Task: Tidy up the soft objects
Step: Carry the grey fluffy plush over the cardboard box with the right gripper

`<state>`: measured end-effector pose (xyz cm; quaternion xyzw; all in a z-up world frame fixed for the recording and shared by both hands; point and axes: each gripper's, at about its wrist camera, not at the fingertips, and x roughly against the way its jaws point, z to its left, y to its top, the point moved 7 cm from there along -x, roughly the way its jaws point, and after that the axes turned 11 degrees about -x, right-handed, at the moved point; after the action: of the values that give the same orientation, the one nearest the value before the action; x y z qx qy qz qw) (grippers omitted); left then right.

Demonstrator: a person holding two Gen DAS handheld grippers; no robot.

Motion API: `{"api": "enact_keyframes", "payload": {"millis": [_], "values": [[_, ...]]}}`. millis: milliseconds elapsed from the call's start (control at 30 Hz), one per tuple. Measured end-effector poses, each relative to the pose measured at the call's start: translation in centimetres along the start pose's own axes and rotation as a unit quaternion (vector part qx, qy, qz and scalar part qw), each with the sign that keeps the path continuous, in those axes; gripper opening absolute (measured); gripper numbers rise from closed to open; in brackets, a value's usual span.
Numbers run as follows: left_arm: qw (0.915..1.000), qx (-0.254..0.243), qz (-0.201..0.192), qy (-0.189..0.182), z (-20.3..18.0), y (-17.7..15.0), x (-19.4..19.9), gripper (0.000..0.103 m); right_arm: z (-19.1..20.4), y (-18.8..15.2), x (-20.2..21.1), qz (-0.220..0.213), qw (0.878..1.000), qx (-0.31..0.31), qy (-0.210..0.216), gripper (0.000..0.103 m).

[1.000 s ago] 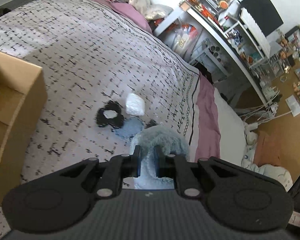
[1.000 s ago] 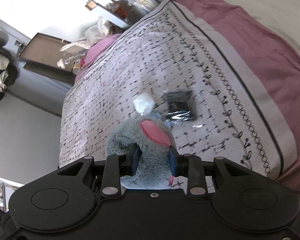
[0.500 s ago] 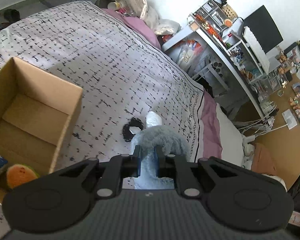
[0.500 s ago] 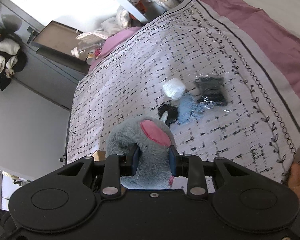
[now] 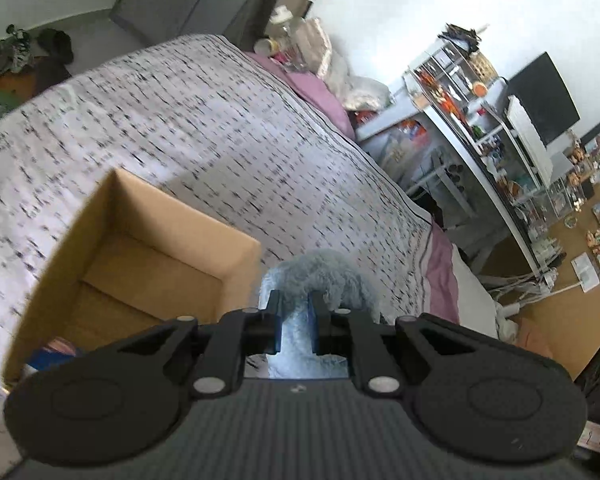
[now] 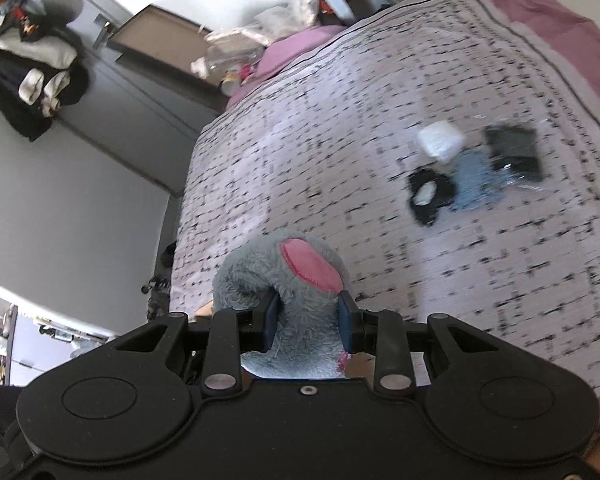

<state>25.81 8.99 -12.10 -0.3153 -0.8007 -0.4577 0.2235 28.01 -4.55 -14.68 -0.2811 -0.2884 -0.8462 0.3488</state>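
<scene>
Plush toy [image 6: 300, 280]: lower body hidden behind right tongs [image 6: 309, 322]; only a grey tuft shows past the left tongs [image 5: 294, 316]. Cardboard box [image 5: 148, 252]: near end covered by left tongs, contents there unreadable. Small items [image 6: 472, 168] on bedspread [image 6: 340, 140] beyond right tongs: motion-blurred, type unclear. Shelf clutter [image 5: 480, 120] right of left tongs: too small.

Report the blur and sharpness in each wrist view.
Left wrist view: the patterned bedspread and open cardboard box are motion-smeared, while the fluffy grey plush toy stays sharp. Right wrist view: the small items on the bed are streaked; the plush's pink ear is crisp.
</scene>
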Motion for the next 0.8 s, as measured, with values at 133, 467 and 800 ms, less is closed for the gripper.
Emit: {"api": "enact_keyframes", "payload": {"millis": [133, 467, 800], "values": [[0.9999, 0.008, -0.002, 0.008, 2.0, 0.9, 0.7, 0.012, 1.6, -1.2, -1.2, 0.012, 1.0, 0.004, 0.003, 0.03], [0.9993, 0.027, 0.006, 0.023, 7.1, 1.4, 0.9, 0.012, 3.7, -4.2, -4.3, 0.037, 0.999, 0.017, -0.011, 0.03], [0.9971, 0.043, 0.038, 0.051, 11.4, 0.5, -0.2, 0.012, 3.6, -7.0, -8.3, 0.071, 0.997, 0.009, -0.031, 0.033]]}}
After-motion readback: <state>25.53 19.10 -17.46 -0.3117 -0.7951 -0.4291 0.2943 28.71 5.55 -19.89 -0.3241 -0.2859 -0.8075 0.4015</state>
